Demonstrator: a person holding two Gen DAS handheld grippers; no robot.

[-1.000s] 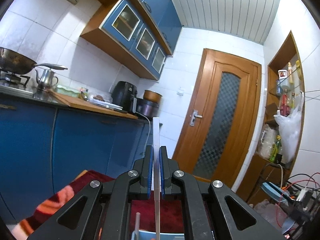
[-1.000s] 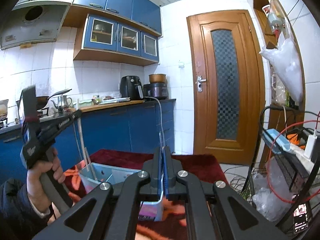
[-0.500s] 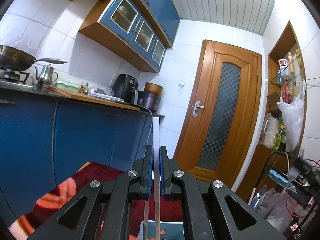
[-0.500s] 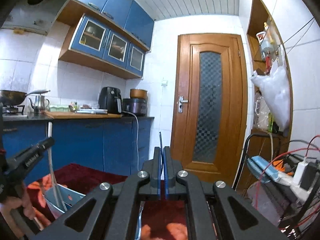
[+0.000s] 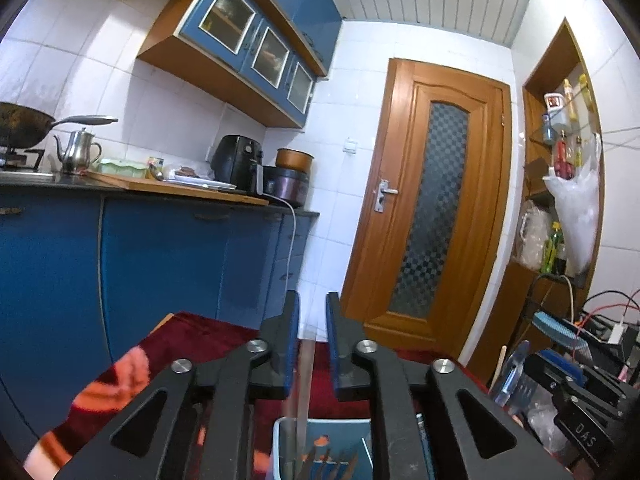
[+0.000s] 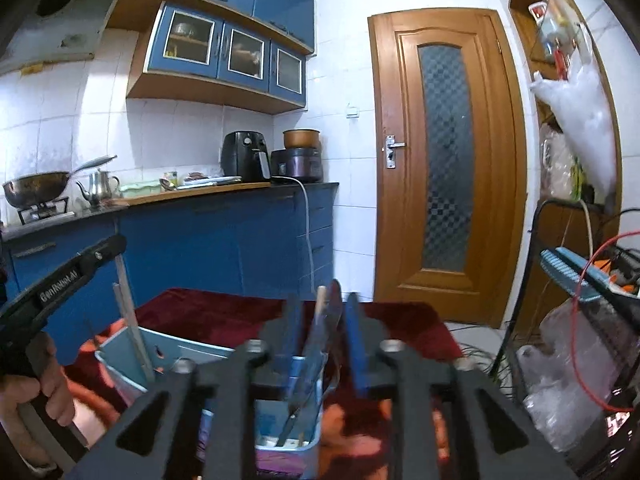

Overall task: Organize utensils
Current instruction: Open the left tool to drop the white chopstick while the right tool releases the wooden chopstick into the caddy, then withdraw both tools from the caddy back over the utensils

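My left gripper (image 5: 312, 320) hangs over a light-blue utensil holder (image 5: 362, 446), its jaws opening. A thin pale stick (image 5: 306, 364) stands loose between them, its lower end inside the holder. My right gripper (image 6: 323, 328) is also opening above the holder (image 6: 286, 414). A metal utensil (image 6: 332, 312) and a wooden stick (image 6: 320, 304) rise between its pads from the holder, not pinched. The right wrist view shows the left gripper (image 6: 76, 274) in a hand (image 6: 44, 384), with the pale stick (image 6: 130, 320) below it.
The holder sits on a dark red patterned cloth (image 6: 224, 316). Blue counter cabinets (image 5: 152, 264) run along the left with a wok, kettle and appliances on top. A wooden door (image 6: 446, 160) is ahead. Cables and a rack (image 6: 576, 280) crowd the right.
Both grippers were shut on their utensils and now stand apart. The pale stick has slid down from the left jaws. The right gripper has moved over the holder.
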